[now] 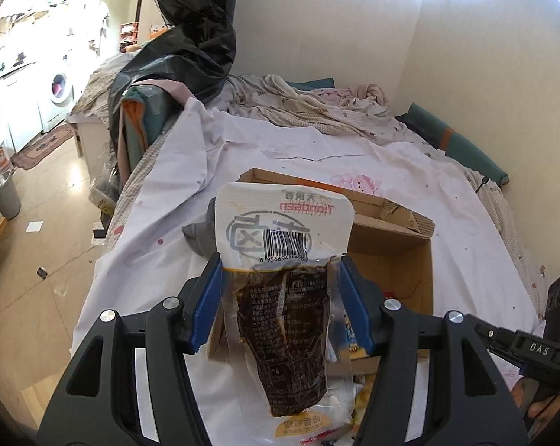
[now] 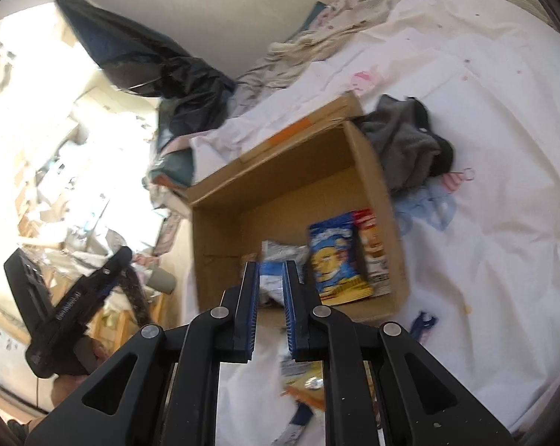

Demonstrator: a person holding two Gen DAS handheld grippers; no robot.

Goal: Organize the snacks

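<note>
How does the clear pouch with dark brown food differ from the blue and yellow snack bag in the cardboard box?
The clear pouch with dark brown food is held in the air by the left gripper; the blue and yellow snack bag stands inside the cardboard box. The pouch shows its contents, the bag is opaque. Both are sealed snacks.

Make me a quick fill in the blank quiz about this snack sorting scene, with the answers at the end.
1. The left gripper is shut on a ____ with a barcode.
2. The blue snack bag stands inside the cardboard ____.
3. The right gripper has its jaws nearly shut and holds ____.
4. The grey cloth lies on the white ____ beside the open carton.

Missing words: pouch; box; nothing; sheet
</note>
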